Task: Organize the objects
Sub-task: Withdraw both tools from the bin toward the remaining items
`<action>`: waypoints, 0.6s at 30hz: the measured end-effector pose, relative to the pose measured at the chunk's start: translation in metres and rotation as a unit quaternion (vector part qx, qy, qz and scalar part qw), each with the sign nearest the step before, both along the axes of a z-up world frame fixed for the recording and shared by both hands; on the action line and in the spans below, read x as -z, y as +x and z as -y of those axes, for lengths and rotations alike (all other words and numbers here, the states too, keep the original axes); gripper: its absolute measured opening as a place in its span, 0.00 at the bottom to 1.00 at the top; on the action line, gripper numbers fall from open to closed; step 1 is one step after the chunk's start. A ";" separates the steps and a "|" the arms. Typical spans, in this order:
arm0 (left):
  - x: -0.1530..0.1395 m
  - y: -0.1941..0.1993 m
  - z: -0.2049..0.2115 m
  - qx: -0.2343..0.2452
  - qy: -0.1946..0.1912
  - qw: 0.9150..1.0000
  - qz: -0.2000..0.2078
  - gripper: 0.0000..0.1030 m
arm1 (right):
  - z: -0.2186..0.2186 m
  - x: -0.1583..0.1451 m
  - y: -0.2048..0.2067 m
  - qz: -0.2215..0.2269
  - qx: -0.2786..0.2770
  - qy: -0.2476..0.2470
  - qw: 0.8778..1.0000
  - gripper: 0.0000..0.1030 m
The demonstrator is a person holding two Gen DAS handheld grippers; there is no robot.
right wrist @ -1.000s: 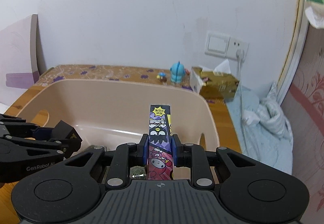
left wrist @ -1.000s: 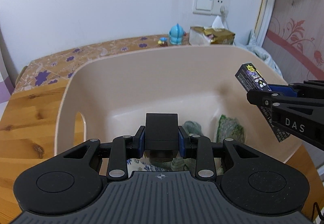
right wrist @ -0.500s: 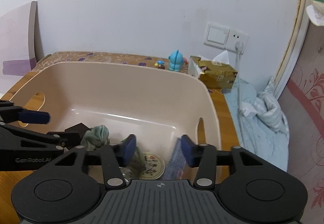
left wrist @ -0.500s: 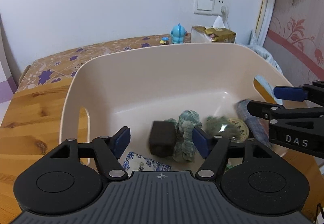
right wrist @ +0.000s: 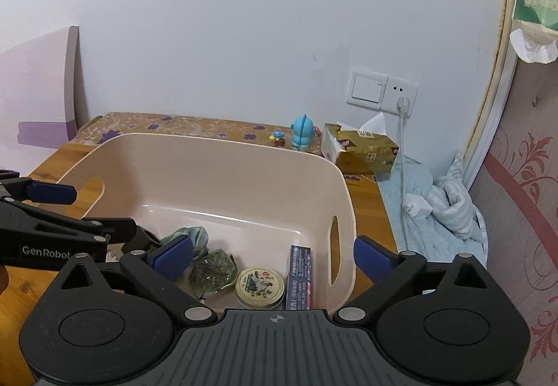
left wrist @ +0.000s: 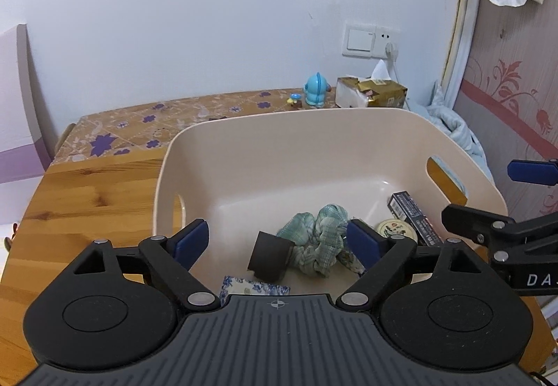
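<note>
Left gripper: your left gripper [left wrist: 279, 239] hangs over the near edge of the beige plastic bin [left wrist: 314, 148]; its jaws are opening, blue pads wide apart, nothing pressed between them.
Right gripper: your right gripper [right wrist: 270, 255] sits over the bin's near right corner; its jaws are opening too, spread very wide, and grip nothing.
Black block: the dark cube [left wrist: 268, 257] lies loose on the bin floor, below and between your left pads, touching neither.
Green cloth: the crumpled checked cloth [left wrist: 317, 239] rests just right of the block, touching it.
Narrow box: the dark printed carton [right wrist: 299, 277] lies flat on the bin floor against the right wall, under the handle slot, between your right pads in that view but clear of them.
Round tin: the cream lidded tin [right wrist: 259, 286] sits just left of the carton.
Green packet: a crinkled green wrapper [right wrist: 211, 269] lies left of the tin.
Blue-patterned item: a white and blue patterned piece [left wrist: 254, 288] shows at the near edge of the bin, partly hidden by your left gripper.
Bin: it stands on the wooden table [left wrist: 87, 197].
Background: a blue figurine [left wrist: 315, 89] and a gold tissue box [left wrist: 371, 96] stand by the wall, well apart from the bin.
</note>
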State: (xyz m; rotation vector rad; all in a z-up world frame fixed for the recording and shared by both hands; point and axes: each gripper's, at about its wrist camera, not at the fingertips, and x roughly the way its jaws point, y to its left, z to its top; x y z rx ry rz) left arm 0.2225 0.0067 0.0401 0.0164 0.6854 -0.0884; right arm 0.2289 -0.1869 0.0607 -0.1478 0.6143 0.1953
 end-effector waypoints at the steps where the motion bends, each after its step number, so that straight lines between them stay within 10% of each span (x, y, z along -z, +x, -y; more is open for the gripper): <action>1: -0.001 -0.002 0.000 -0.001 -0.001 1.000 0.000 0.86 | 0.000 -0.001 -0.003 0.001 -0.001 -0.001 1.000 1.00; 18: -0.006 -0.049 -0.007 -0.006 -0.002 1.000 0.010 0.87 | 0.006 0.016 -0.041 -0.018 0.001 -0.004 1.000 1.00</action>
